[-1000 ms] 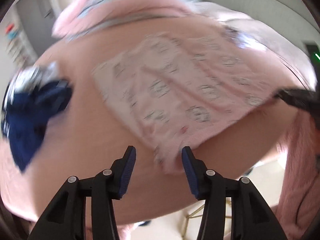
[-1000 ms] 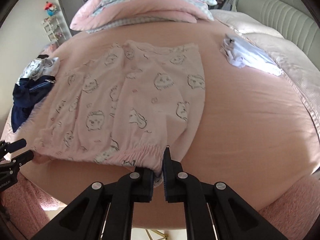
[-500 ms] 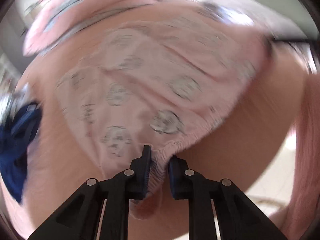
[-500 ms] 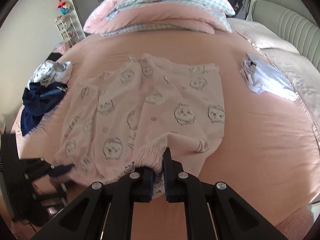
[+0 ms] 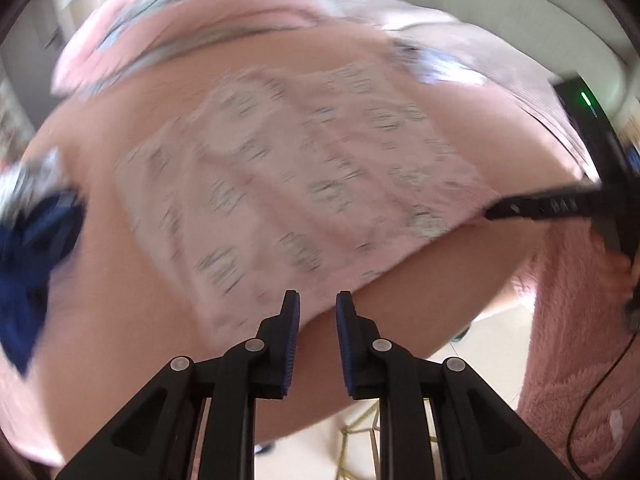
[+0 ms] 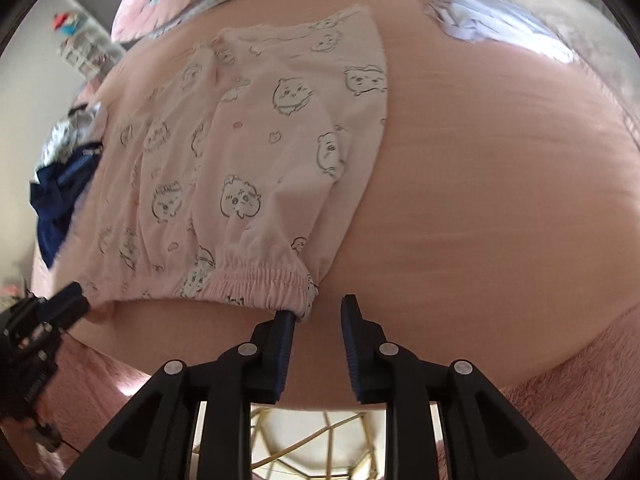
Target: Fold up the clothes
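The pink pajama pants (image 6: 256,168), printed with small cartoon animal faces, lay spread flat on the pink bedsheet (image 6: 480,184), filling the centre and left of the right wrist view. Their gathered elastic waistband (image 6: 256,280) lay at the lower edge of the garment, close to the edge of the bed.

The right gripper (image 6: 316,312) stood at the bottom centre of its view. Its jaws were opening, with a clear gap between them and no cloth in that gap; the corner of the waistband only lay over the tip of the left finger.

In the blurred left wrist view, the left gripper (image 5: 317,306) was at the bottom centre. Its jaws were opening slightly, and the gap between the pads showed only bedsheet. The hem of the pants (image 5: 280,184) lay just beside the left finger.

A dark blue garment (image 6: 60,200) lay crumpled at the left edge of the bed. A pale blue folded garment (image 6: 480,16) rested at the upper right, and a pink quilt (image 5: 192,12) at the top.
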A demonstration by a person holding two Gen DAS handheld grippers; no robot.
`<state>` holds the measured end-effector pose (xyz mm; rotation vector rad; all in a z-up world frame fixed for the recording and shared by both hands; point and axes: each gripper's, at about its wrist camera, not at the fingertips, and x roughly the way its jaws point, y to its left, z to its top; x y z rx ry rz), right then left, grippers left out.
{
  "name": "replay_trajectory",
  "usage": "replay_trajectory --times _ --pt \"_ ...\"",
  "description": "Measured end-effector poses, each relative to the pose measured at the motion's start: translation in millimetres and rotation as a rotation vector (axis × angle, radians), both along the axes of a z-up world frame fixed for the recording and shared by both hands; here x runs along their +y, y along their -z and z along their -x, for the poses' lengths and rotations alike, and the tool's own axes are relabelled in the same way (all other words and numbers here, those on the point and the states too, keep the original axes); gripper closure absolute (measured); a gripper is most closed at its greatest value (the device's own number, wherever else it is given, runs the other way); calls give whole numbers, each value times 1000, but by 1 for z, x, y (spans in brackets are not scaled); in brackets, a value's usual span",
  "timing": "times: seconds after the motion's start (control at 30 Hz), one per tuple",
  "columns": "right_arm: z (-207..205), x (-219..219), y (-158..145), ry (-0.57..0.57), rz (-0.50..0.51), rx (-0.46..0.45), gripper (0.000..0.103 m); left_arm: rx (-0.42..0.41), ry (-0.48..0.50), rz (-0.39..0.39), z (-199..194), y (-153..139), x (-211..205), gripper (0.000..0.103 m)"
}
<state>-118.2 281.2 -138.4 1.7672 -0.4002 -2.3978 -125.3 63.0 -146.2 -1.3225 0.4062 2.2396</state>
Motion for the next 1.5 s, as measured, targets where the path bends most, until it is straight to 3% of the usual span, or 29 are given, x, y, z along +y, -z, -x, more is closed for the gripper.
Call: replay_trajectory --times 0.2,0.3,0.47,0.6,0.67,0.7,0.8,0.93,1.17,1.37,1.5 --pt "-14 15 -11 39 54 34 77 -30 202 -26 7 18 80 85" --pt "-18 25 -8 57 65 36 77 -40 274 -1 8 28 112 82" --pt "-22 37 0 81 65 -5 77 -76 315 47 8 36 135 77" --pt "-24 35 9 69 67 -27 77 -14 288 23 20 34 151 78" --pt "-23 31 13 56 96 -35 77 10 232 6 31 29 153 100" --pt "-22 28 15 48 122 -36 77 23 193 -15 34 23 150 100" --pt "-16 20 17 47 191 -25 77 63 25 -182 41 -15 108 100" --pt "6 -11 11 -14 303 21 77 64 -94 -297 44 -50 45 100" --pt "37 -105 -19 -154 281 107 77 109 -270 -404 35 -72 -31 100" --pt "58 -146 -13 -110 199 108 70 132 -345 -485 21 -84 -74 100" --pt "65 -164 -1 -101 127 84 70 196 -369 -502 11 -103 -90 100"
